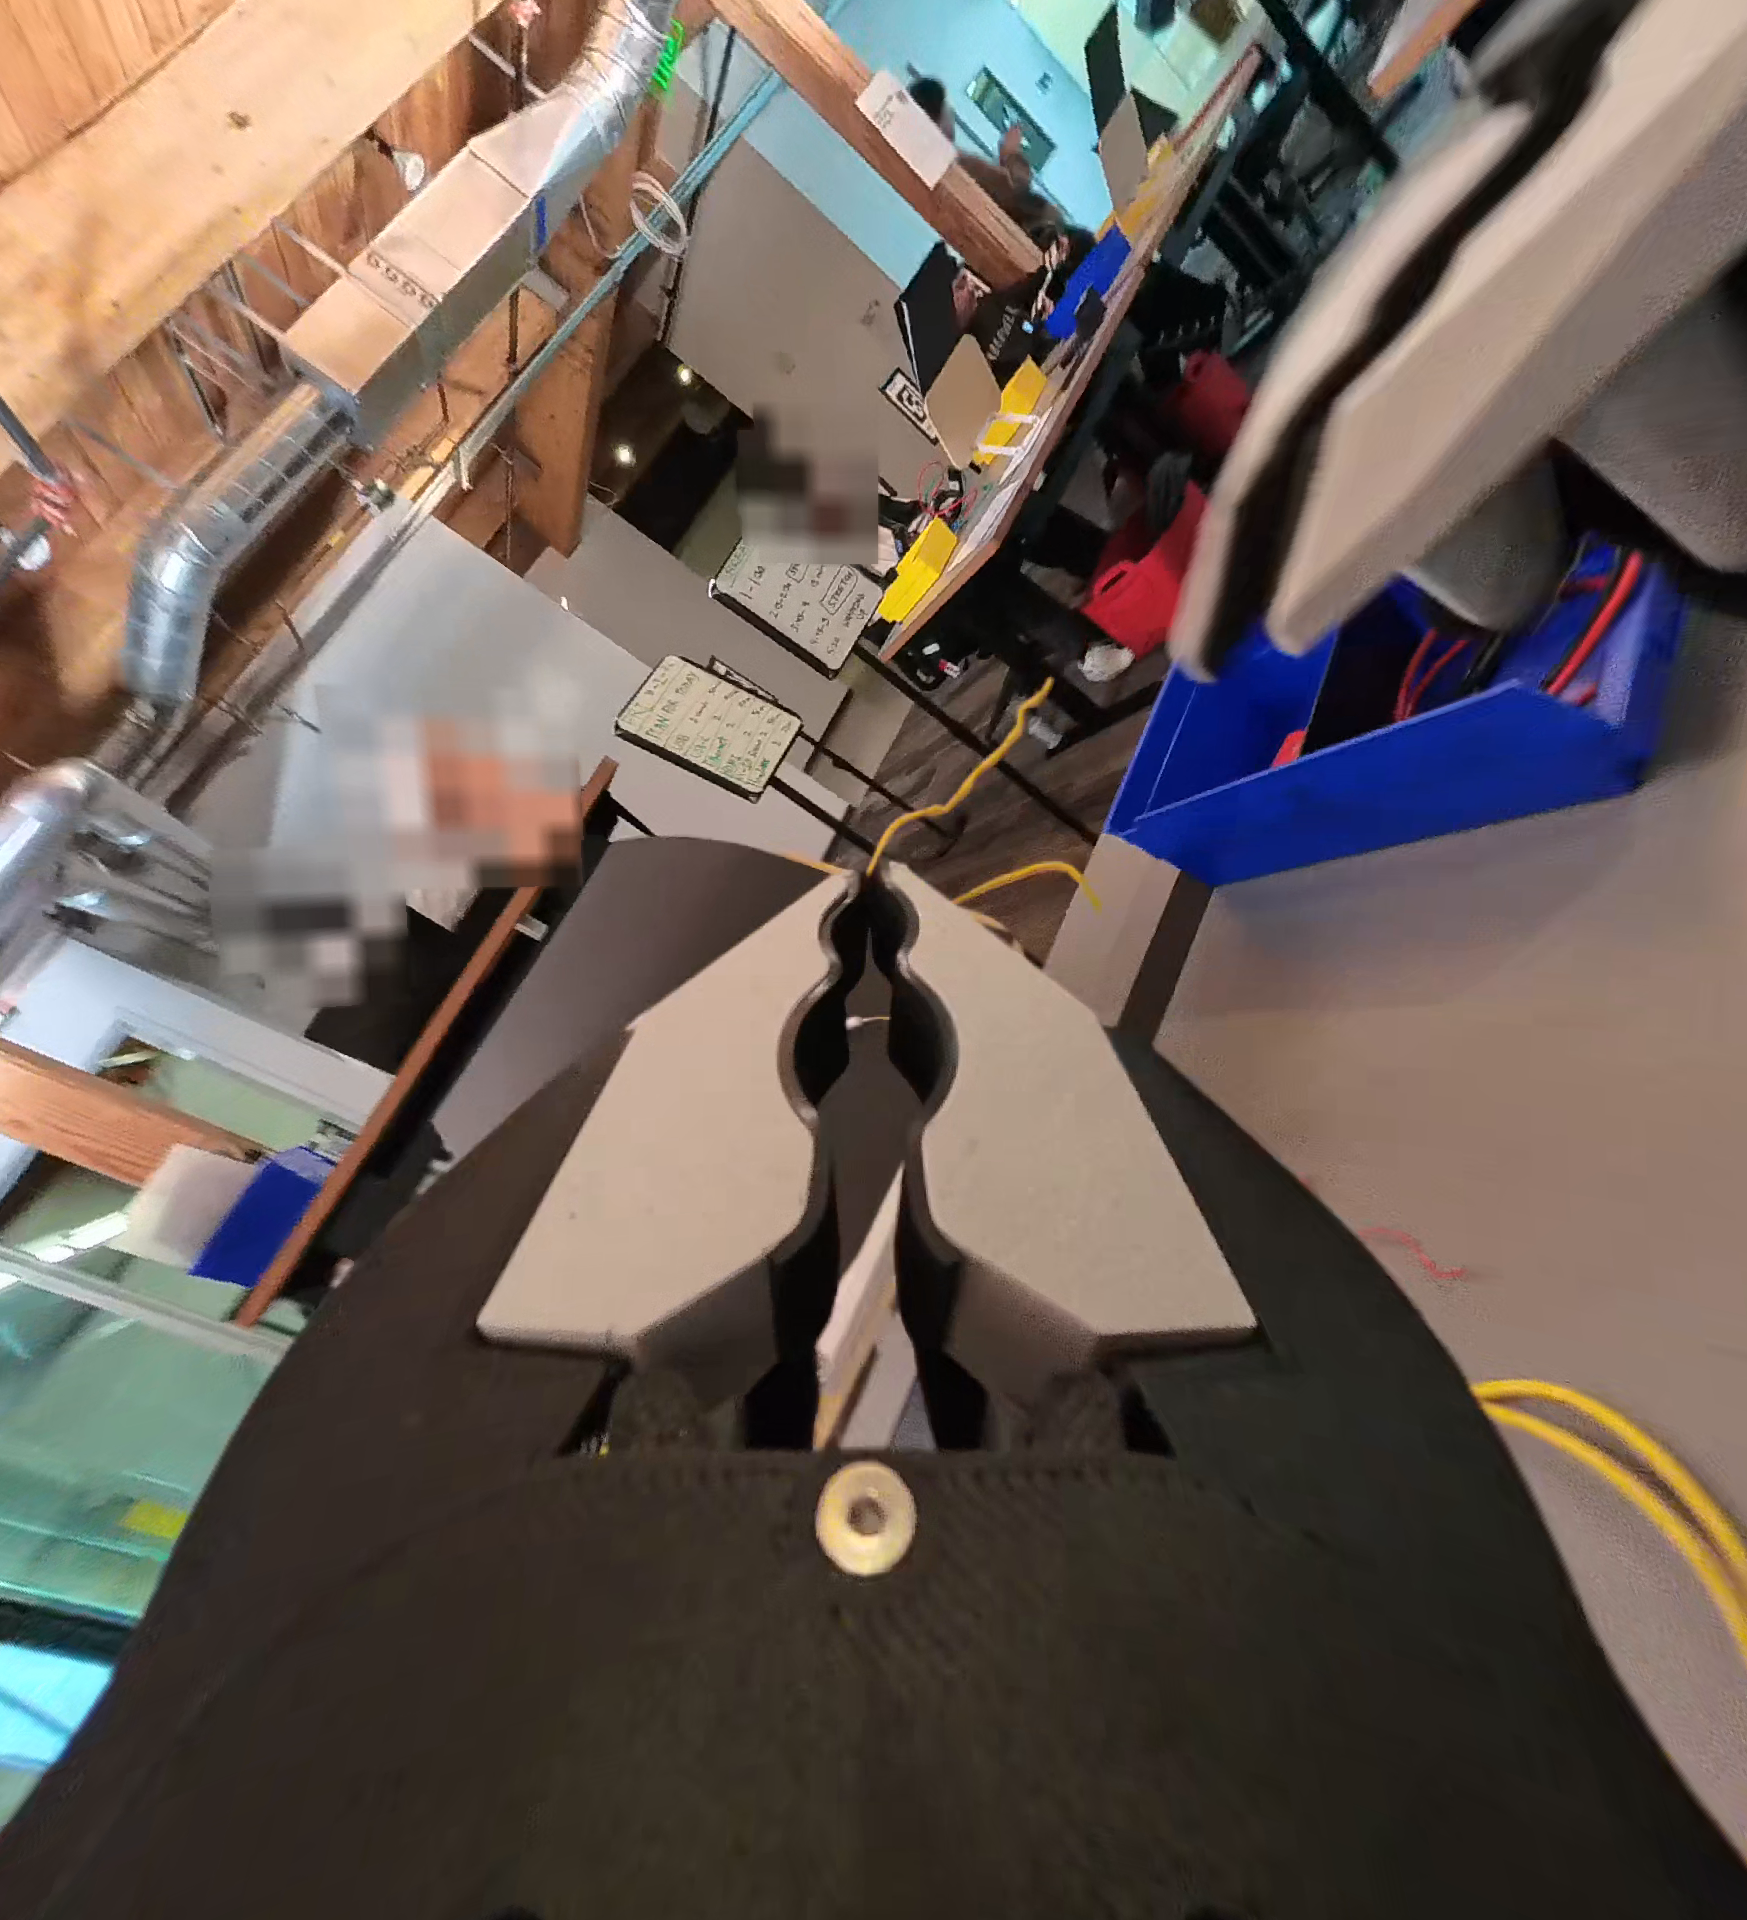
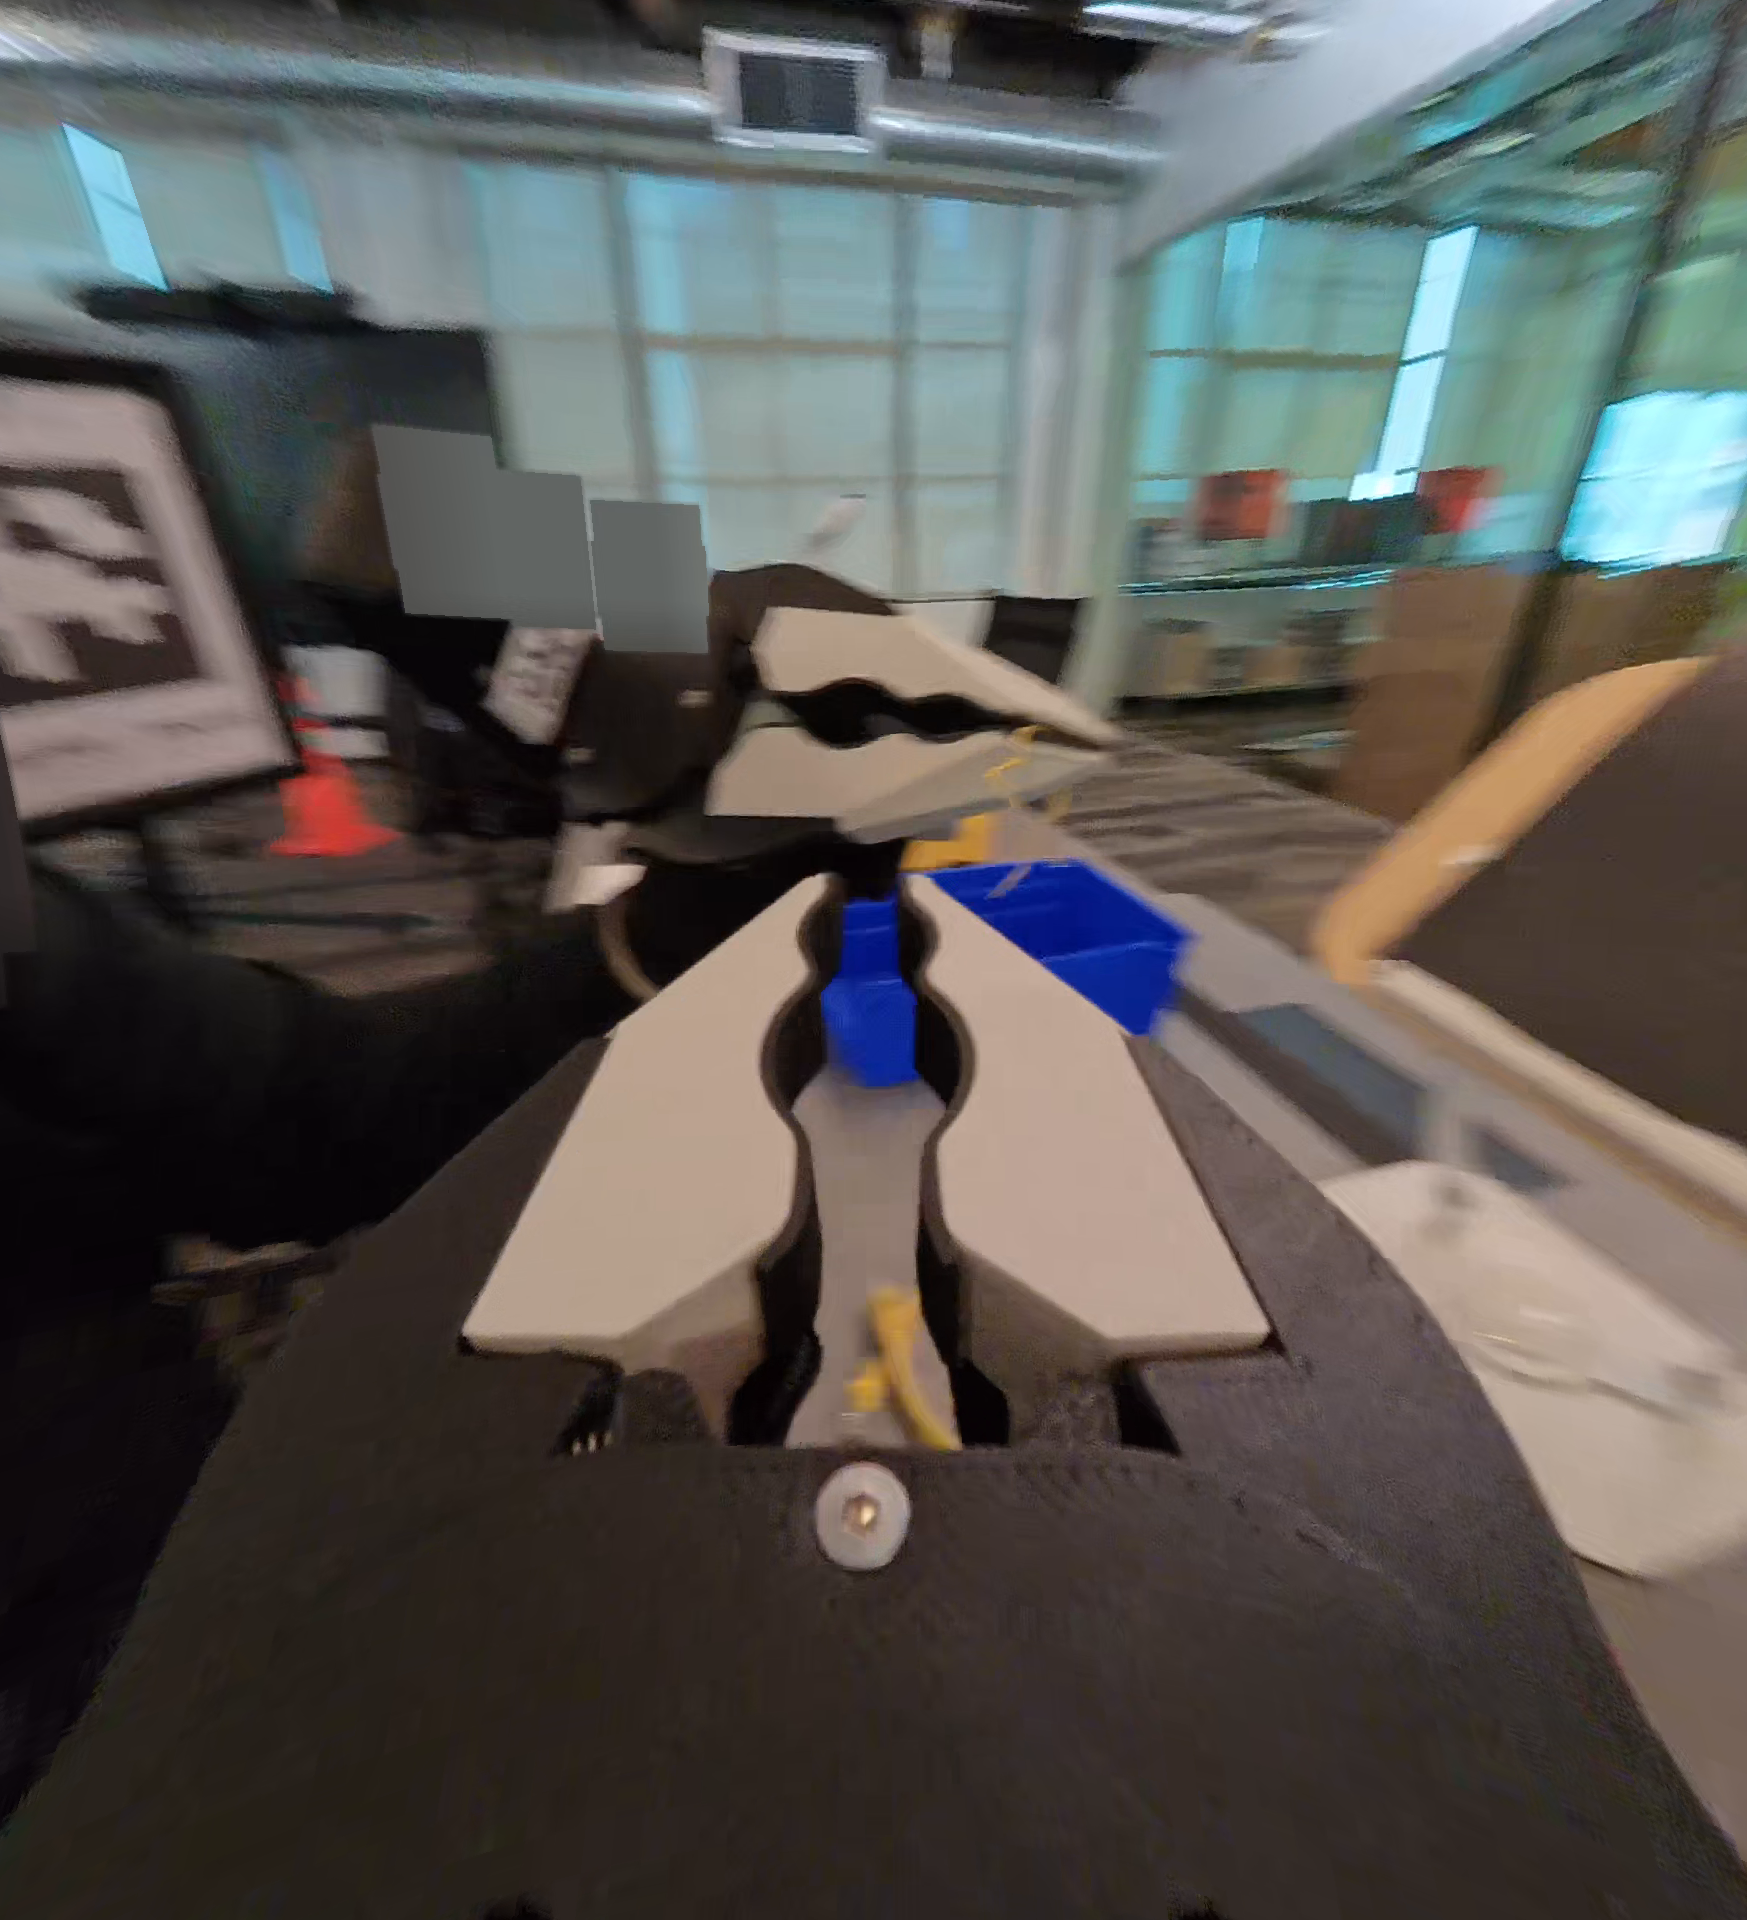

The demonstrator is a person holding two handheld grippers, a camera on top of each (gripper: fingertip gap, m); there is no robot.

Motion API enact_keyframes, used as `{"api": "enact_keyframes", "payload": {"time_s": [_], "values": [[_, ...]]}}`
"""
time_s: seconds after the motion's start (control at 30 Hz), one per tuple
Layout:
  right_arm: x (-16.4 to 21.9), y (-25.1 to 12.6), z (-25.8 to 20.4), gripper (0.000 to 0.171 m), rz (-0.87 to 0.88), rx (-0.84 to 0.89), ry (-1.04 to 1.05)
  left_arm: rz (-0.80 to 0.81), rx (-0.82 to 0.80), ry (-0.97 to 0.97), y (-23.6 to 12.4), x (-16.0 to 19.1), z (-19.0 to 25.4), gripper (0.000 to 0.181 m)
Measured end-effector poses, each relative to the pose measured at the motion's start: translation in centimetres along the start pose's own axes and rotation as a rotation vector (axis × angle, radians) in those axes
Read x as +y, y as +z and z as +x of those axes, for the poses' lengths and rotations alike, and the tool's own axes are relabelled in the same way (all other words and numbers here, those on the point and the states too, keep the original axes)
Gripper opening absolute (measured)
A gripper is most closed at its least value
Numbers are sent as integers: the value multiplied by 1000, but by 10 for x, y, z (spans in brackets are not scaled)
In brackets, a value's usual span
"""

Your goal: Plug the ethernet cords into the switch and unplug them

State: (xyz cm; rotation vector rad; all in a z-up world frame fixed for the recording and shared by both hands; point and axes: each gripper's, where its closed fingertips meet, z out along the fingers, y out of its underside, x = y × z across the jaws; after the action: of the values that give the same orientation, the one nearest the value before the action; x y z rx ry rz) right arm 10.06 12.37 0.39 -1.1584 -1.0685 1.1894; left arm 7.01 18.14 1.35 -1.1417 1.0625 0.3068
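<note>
1. Left gripper (image 1: 869, 883): the jaws are all but closed and pinch a thin yellow cord (image 1: 962, 784) at the very tips. The free end wavers away on the far side, off the table edge. The right wrist view shows this gripper held in the air, rolled on its side, with a scrap of yellow at its tips.
2. Right gripper (image 2: 869, 894): the jaws stand at a narrow gap and nothing is held between them. The view is blurred.
3. Plug (image 2: 895, 1340): a yellow ethernet end lies on the grey table (image 1: 1471, 1091). It is seen through the gap, close to the finger roots. It therefore lies below and behind the right tips, not ahead of them.
4. Its long axis runs roughly along the fingers, with its cable trailing toward the near side. The blur hides which way its latch faces.
5. The right gripper is much the nearer of the two. To grasp the plug it would probably have to draw back and dip.
6. Loop (image 1: 1700, 1538): more yellow cable curves over the table at the near right of the left gripper.
7. White box (image 2: 1575, 1382): a flat pale unit lies on the table to the right of the right gripper. It may be the switch, but no ports can be made out.
8. Bin (image 1: 1388, 790): a blue bin stands at the far end of the table.
</note>
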Motion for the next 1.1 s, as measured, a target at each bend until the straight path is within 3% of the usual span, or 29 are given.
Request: {"api": "enact_keyframes", "payload": {"time_s": [0.1,0.17,0.23,0.27,0.3,0.5,0.63,0.8,0.93,1.1], "values": [[-9,1,15,34,-77,203,-247,-54,4,122,5,-4,9,0],[-5,7,22,34,-179,286,-385,-64,11,151,7,-10,15,0],[3,10,33,21,-277,363,-478,-78,3,170,9,-13,16,0],[4,10,36,0,-294,386,-509,-87,0,178,9,-13,15,0],[3,10,36,0,-285,396,-523,-97,-4,186,9,-12,15,0],[5,6,40,0,-243,386,-450,-67,56,87,9,-11,19,14],[15,3,46,0,-208,351,-371,-29,112,-51,4,-4,14,37],[30,0,52,0,-174,313,-289,21,182,-297,-4,4,8,47],[38,-6,59,0,-104,256,-165,-9,229,-409,-4,34,8,45],[52,-18,68,0,-36,196,-75,-246,383,-419,4,116,45,45]]}}
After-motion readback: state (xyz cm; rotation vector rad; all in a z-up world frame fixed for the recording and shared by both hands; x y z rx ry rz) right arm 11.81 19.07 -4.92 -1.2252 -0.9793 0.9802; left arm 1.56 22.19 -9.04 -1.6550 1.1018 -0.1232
